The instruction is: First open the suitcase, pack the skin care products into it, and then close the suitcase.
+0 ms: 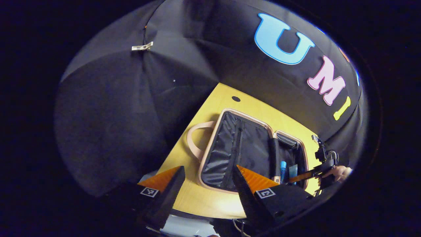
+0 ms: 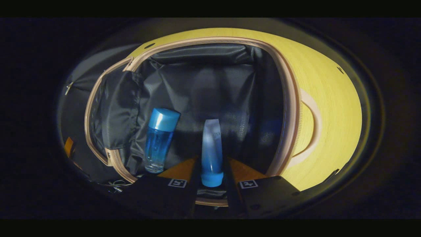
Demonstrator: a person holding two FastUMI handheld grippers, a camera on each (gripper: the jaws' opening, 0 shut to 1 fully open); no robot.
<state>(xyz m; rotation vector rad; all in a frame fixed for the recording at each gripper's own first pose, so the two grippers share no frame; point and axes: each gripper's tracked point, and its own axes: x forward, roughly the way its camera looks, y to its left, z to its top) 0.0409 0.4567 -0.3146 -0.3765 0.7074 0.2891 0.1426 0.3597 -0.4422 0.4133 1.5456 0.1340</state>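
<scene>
My right gripper (image 2: 211,179) fingers clamp the blue tube (image 2: 211,151) inside the open suitcase (image 2: 289,108), beside the blue bottle (image 2: 160,140); my left gripper (image 1: 207,184) fingers hang spread wide, holding nothing, above the yellow surface (image 1: 210,200).

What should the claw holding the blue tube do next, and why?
Probably open and let go. The right claw is shut on the blue tube, already inside the open suitcase beside the blue bottle, so lowering and releasing it seems the fitting move.

Recording booth, staged: black cloth walls (image 1: 115,108) clipped at a seam, 1 yellow wooden table (image 1: 230,95) with drilled holes, household suitcase (image 1: 236,148) laid open on it.
</scene>
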